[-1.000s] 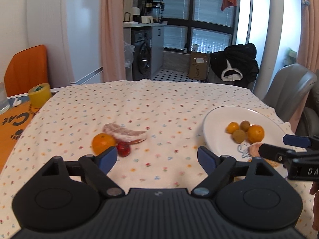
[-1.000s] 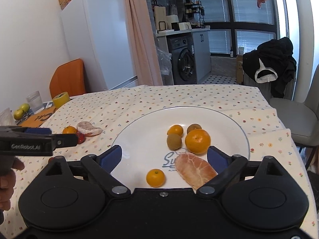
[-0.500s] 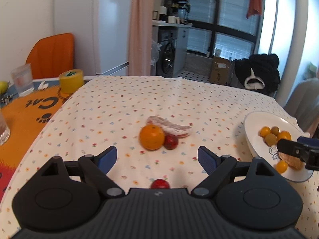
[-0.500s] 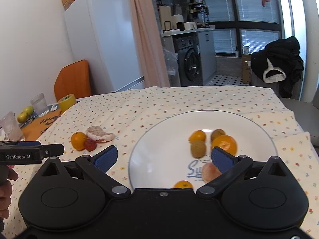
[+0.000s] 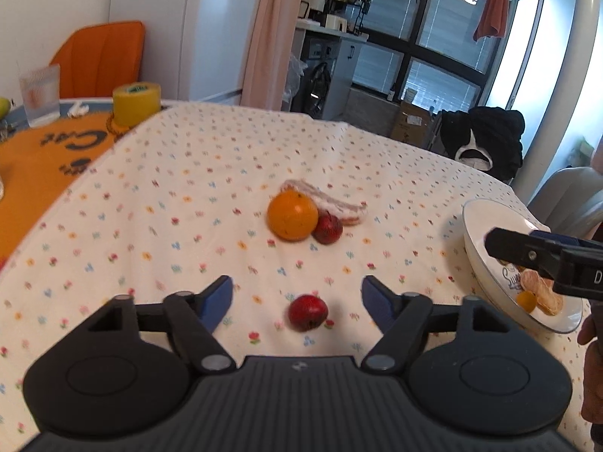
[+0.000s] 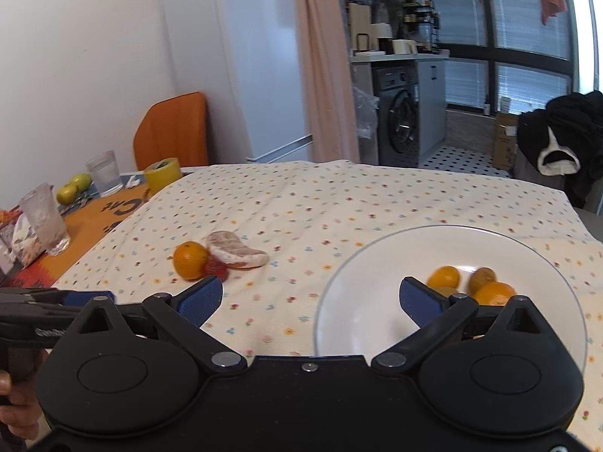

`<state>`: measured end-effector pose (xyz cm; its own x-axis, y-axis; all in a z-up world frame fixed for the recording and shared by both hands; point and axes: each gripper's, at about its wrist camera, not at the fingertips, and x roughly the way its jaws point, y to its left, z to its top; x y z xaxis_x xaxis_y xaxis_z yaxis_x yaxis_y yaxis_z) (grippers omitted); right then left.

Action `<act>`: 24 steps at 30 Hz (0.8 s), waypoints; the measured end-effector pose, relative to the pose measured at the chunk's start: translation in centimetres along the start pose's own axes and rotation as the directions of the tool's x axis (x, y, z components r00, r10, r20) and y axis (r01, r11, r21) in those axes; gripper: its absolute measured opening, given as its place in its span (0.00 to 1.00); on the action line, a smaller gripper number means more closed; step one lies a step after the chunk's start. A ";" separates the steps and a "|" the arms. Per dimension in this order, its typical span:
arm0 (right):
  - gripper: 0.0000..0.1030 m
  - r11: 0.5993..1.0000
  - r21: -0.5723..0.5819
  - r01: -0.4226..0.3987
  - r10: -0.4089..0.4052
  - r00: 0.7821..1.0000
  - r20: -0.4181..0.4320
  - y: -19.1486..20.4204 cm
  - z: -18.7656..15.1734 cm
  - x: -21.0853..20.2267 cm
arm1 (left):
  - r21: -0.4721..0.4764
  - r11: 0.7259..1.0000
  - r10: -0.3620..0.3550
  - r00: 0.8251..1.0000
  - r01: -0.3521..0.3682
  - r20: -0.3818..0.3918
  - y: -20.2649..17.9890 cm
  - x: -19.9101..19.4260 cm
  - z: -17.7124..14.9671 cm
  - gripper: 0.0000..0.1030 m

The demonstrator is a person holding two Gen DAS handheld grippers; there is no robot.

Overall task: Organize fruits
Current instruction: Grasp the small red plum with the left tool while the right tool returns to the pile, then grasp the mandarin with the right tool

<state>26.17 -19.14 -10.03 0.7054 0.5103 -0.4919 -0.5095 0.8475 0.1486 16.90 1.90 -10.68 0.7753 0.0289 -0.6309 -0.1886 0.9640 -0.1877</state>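
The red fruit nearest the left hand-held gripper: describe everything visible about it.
The red fruit is small, round and dark red with a glossy skin and a slight dimple at the top. It lies alone on the flowered tablecloth, between the open fingers of the left hand-held gripper, touching neither. Farther back lie an orange, a second red fruit and a peeled segment, well apart from it. The white plate is off to its right. Only the left wrist view shows it.
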 end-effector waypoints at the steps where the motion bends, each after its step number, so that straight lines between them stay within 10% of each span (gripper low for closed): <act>1: 0.98 1.000 -0.004 -0.003 0.003 1.000 -0.002 0.2 0.1 0.1 | 0.000 1.000 -0.006 1.000 0.006 -0.007 0.0 0.2 -0.1 0.62; 6: 0.99 1.000 -0.011 -0.023 0.023 1.000 -0.013 1.2 0.3 0.8 | -0.001 0.999 -0.032 0.998 0.032 -0.045 0.1 1.2 -0.6 0.43; 8: 0.99 0.999 -0.023 -0.032 0.031 0.999 -0.020 1.7 0.4 1.2 | -0.027 0.999 -0.026 0.999 0.025 -0.043 0.6 1.3 -0.6 0.20; 24: 0.97 0.986 -0.093 -0.139 0.132 0.988 -0.077 6.8 1.8 6.0 | -0.117 0.992 0.042 0.999 -0.043 -0.005 6.1 0.4 1.2 0.20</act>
<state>27.78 -10.10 -10.45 0.5918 0.6050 -0.5328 -0.6461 0.7512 0.1354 16.80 8.15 -11.17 0.7638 0.0685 -0.6418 -0.2905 0.9244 -0.2470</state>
